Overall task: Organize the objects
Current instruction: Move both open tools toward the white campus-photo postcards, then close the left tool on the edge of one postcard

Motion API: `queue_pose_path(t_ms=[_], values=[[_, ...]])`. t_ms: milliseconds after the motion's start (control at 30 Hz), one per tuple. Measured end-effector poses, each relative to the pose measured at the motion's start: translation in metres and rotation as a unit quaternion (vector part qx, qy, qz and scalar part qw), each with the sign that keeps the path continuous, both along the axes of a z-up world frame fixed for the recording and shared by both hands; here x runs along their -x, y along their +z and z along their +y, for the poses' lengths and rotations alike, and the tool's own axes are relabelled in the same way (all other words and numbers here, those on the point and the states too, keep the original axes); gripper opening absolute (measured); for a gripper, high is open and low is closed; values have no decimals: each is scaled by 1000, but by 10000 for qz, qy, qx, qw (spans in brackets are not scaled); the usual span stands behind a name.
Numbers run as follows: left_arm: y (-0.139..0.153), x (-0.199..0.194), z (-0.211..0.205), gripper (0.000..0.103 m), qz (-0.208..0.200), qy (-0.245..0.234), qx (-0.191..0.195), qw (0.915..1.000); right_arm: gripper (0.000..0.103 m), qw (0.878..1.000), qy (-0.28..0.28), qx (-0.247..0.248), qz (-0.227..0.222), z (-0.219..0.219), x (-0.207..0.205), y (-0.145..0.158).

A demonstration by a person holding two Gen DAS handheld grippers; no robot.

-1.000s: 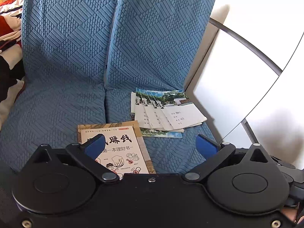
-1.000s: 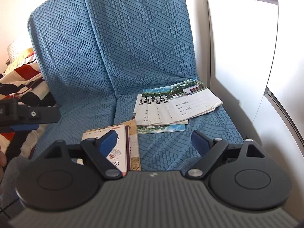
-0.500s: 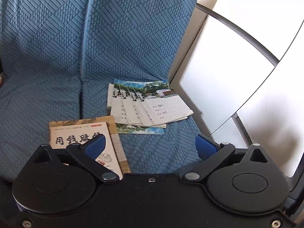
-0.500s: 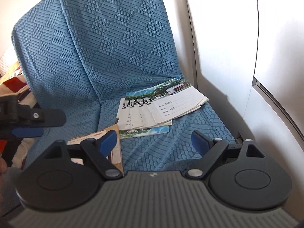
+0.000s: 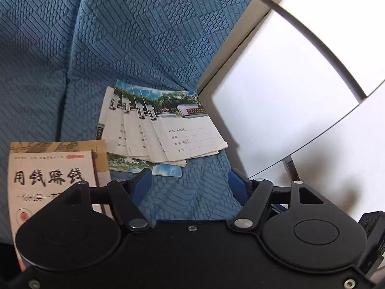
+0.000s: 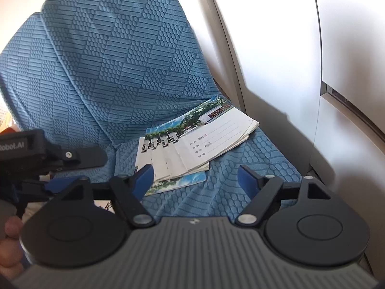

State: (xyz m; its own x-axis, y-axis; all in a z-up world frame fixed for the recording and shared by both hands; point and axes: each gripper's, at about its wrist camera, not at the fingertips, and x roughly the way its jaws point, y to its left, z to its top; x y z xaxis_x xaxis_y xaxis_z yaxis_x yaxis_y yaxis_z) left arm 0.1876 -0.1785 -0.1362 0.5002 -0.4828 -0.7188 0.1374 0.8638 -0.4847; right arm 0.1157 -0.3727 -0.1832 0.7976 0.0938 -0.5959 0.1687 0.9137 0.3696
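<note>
So there's a blue textured sofa (image 5: 149, 48) and the stuff to sort is lying on the right seat cushion, close to a white panel (image 5: 276, 110) at the sofa's end. A fanned-out stack of exercise books (image 5: 163, 130) with a school-gate photo on the covers sits near the back of the seat, overlapping each other like a hand of cards, with one more lying crosswise underneath. Just beside them, nearer the front edge, is a tan finance book (image 5: 48, 173) with big Chinese characters on the cover, stacked on another brownish book.

The left gripper (image 5: 190, 185) hangs above the seat with its blue pads spread wide, nothing between them, bare cushion showing in the gap. Its left finger overlaps the finance book in view, but I can't tell if it touches.

Same deal with the right gripper (image 6: 195, 179): jaws spread, nothing held, hovering just in front of the exercise books (image 6: 192, 144). From that camera you can also see the left gripper (image 6: 60, 168) off to the side, over the seat.
</note>
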Motion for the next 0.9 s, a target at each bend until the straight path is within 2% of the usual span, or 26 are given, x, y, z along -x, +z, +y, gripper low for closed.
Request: queue_pose_path(t_ms=[167, 267, 333, 467, 500, 600, 733, 900], values=[[-21, -30, -14, 55, 221, -54, 90, 9997, 78, 9997, -15, -262, -16, -10, -21, 1], [-37, -48, -21, 51, 413, -99, 271, 9987, 77, 9994, 59, -334, 7, -14, -37, 3], [-50, -60, -24, 51, 523, -75, 376, 9979, 67, 9997, 114, -203, 70, -13, -51, 0], [-74, -83, -28, 50, 725, 4, 537, 9959, 58, 9992, 148, -252, 289, -18, -79, -16], [-81, -88, -27, 50, 816, 59, 604, 9948, 51, 9988, 151, -288, 372, -22, -87, -22], [-99, -104, -26, 46, 1035, 89, 815, 9912, 39, 9955, 124, -706, 620, -35, -107, -42], [-123, -121, -25, 43, 1344, 145, 907, 9867, 27, 9936, 70, -788, 803, -41, -128, -62], [-149, -134, -28, 40, 1703, 204, 866, 9814, 22, 9915, 129, -852, 971, -41, -148, -83]])
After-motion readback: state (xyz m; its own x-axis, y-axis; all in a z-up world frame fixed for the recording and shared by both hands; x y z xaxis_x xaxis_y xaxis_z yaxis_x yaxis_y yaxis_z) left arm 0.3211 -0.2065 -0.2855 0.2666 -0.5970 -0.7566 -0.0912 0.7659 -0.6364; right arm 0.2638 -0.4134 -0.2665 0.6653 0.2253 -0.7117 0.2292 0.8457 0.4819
